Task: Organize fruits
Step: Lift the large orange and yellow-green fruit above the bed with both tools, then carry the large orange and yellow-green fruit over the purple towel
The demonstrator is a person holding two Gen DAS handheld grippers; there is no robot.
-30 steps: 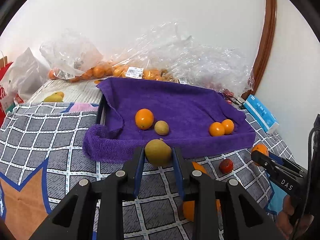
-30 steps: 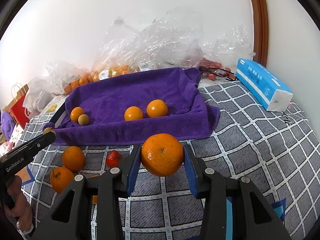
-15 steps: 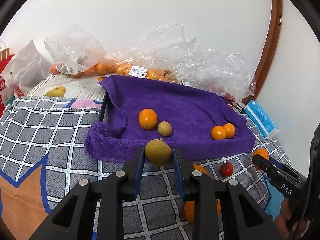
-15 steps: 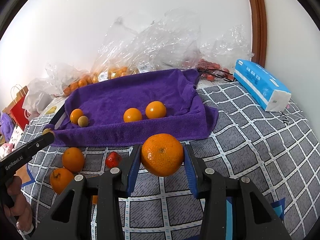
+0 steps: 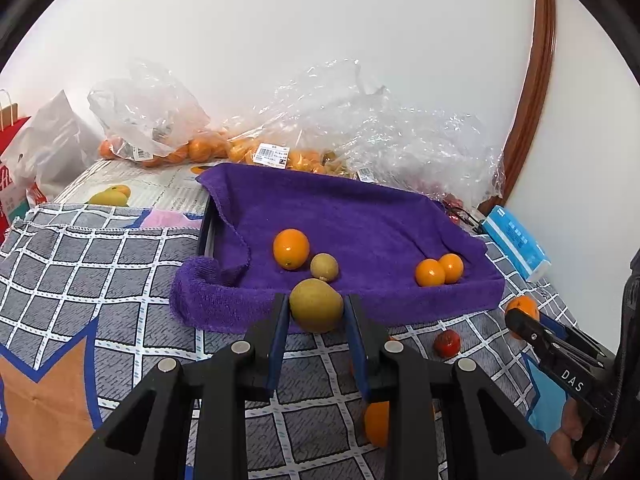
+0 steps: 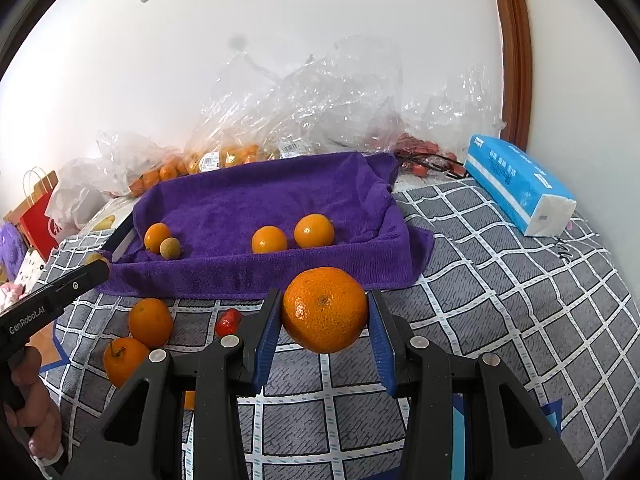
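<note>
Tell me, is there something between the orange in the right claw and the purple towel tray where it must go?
Nothing visible blocks it. The right claw holds the big orange just before the purple towel tray, whose raised front edge it must pass over. Open towel lies right of the two oranges inside.

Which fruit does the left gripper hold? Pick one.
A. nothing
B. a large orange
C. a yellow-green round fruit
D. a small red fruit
C: the left gripper has its jaws closed on a yellow-green round fruit, in front of the purple towel.
</note>
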